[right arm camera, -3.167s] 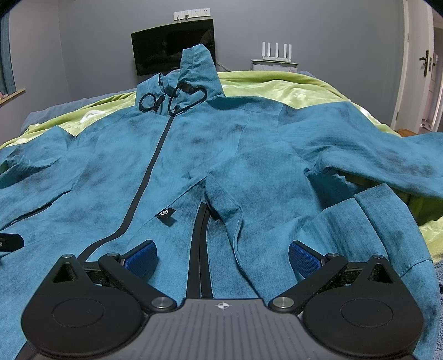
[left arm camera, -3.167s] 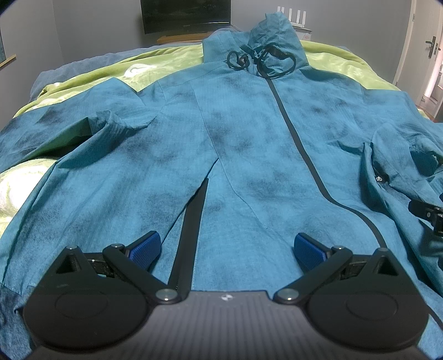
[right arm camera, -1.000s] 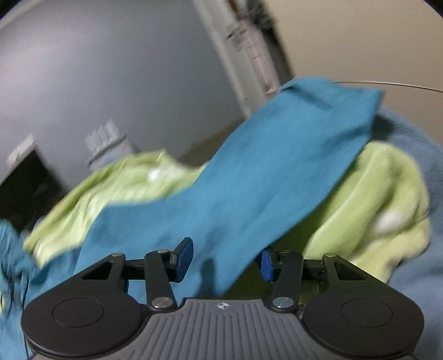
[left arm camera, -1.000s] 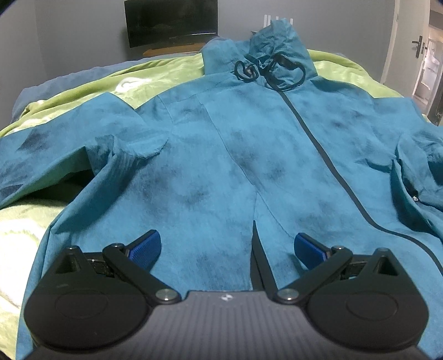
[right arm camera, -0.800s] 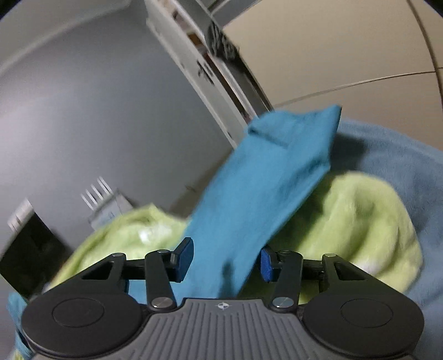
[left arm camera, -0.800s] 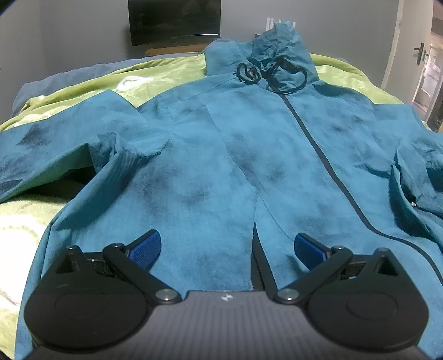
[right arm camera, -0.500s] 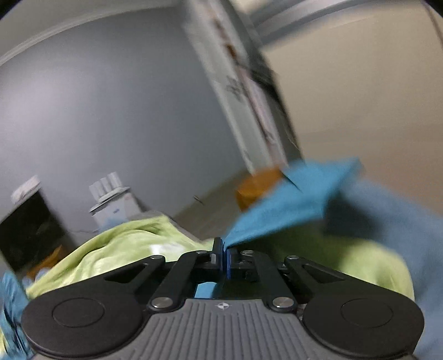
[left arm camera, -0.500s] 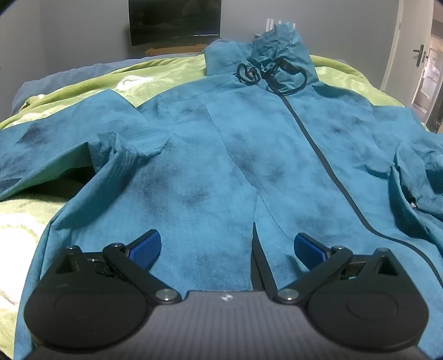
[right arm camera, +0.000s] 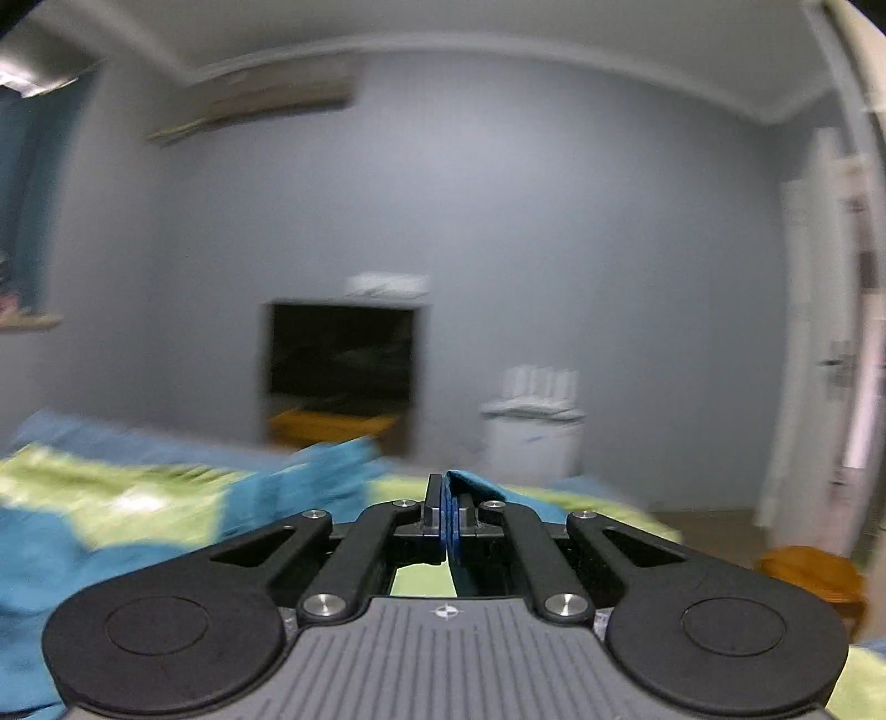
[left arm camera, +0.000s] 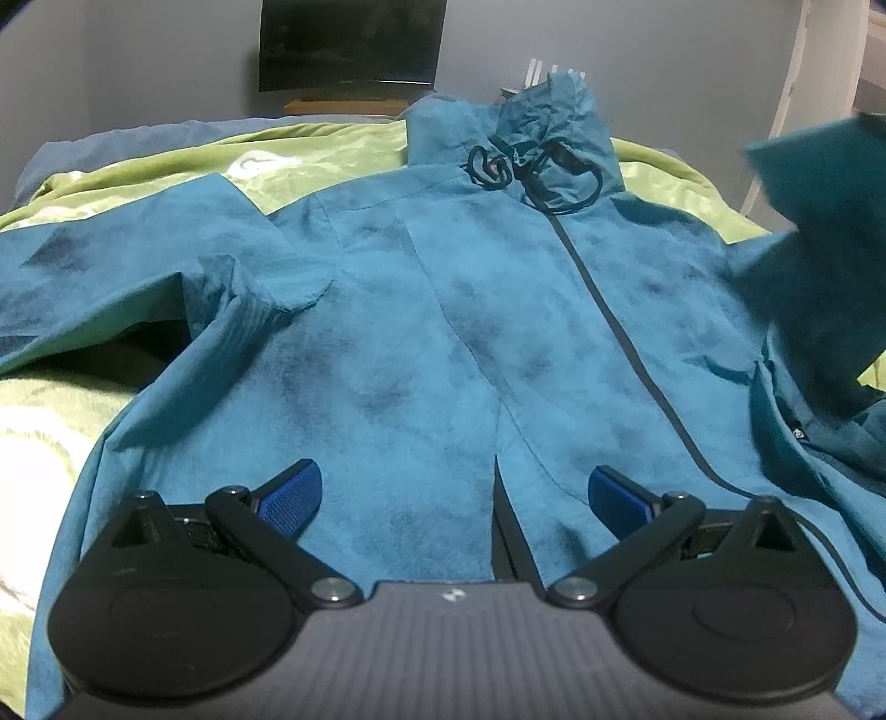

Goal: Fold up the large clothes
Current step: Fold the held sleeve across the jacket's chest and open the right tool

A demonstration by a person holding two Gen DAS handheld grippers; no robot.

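Teal fabric covers most of the bed (left arm camera: 127, 166): we see the jacket (left arm camera: 443, 332) lying flat, front side up, on a light green blanket (left arm camera: 310, 149), its hood (left arm camera: 548, 127) toward the grey wall (right arm camera: 498, 221); a dark screen (left arm camera: 351, 44) hangs on that wall, and a white door (right arm camera: 830, 360) stands at the right. Our left tool (left arm camera: 451, 487) is wide open and hangs over the hem, gripping nothing; our right tool (right arm camera: 448, 518) is closed on the sleeve (left arm camera: 819, 232), which is lifted above the right side of the jacket. The other sleeve (left arm camera: 99, 288) lies spread to the left edge; green blanket shows beside it; the right view is blurred.
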